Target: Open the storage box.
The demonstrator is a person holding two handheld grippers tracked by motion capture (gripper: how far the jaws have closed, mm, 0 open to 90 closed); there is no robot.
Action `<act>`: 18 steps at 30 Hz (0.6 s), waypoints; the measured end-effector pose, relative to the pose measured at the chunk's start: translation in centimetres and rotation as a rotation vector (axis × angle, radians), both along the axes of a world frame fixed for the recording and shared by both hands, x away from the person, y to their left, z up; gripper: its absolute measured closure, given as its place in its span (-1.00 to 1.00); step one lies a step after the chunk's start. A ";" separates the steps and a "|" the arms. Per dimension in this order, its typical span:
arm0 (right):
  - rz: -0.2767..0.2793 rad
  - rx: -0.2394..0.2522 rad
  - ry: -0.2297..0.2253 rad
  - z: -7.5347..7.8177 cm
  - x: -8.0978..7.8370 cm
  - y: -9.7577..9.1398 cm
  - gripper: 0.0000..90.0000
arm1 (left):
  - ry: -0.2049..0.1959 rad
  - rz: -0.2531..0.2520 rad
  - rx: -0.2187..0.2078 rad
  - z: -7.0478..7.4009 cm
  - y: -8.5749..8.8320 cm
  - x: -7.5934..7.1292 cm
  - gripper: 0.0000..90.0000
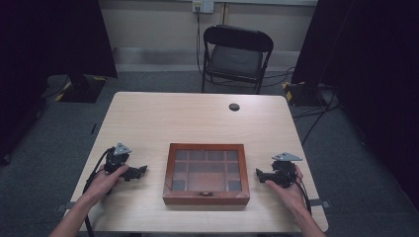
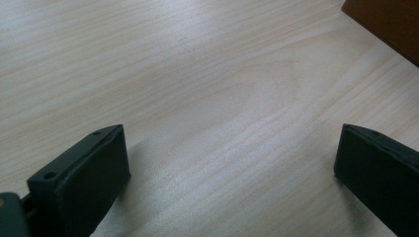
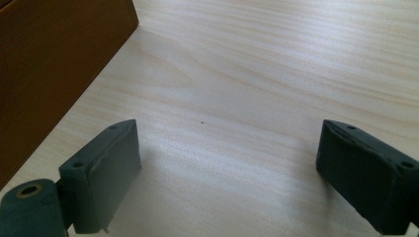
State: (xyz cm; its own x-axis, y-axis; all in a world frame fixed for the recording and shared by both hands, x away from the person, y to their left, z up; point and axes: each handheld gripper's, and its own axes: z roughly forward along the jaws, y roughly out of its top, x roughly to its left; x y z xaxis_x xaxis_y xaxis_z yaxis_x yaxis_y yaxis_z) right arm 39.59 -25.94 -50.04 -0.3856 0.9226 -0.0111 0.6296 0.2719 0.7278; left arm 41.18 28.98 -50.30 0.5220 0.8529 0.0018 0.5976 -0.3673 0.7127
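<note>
A brown wooden box with a glass-paned lid lies closed near the front middle of the light wood table; a small latch sits on its front wall. My left gripper rests on the table to the box's left, jaws pointing at the box, open and empty. In the left gripper view the left gripper stands wide over bare wood, with a corner of the box at the top right. My right gripper rests to the box's right, open and empty. The right gripper view has the right gripper beside the box's side wall.
A small round cable hole sits at the table's far right. A black folding chair stands beyond the far edge. Dark curtains hang at both sides, and cables run across the grey floor at the right.
</note>
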 end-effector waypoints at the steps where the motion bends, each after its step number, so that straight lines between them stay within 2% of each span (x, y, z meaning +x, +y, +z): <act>1: 0.000 0.000 0.000 0.0 0.0 0.0 -0.80 | 0.000 0.000 0.000 0.0 0.0 0.0 -1.00; 9: 0.004 -0.013 0.020 0.3 0.0 0.1 -0.72 | 0.001 0.000 -0.003 0.0 0.0 0.0 -1.00; 10: 0.006 0.002 0.044 0.7 0.0 0.1 -0.61 | 0.001 -0.001 -0.003 0.0 0.0 0.0 -1.00; 11: 0.002 0.006 0.050 1.0 0.1 0.1 -0.60 | 0.002 -0.001 -0.003 0.0 0.0 0.0 -1.00; 16: 0.013 0.062 0.017 2.5 -0.1 0.1 -0.49 | 0.001 -0.002 -0.003 0.0 0.0 0.0 -1.00; 18: 0.023 0.081 0.018 3.1 -0.3 0.3 -0.48 | 0.001 -0.002 -0.003 0.0 0.0 0.0 -1.00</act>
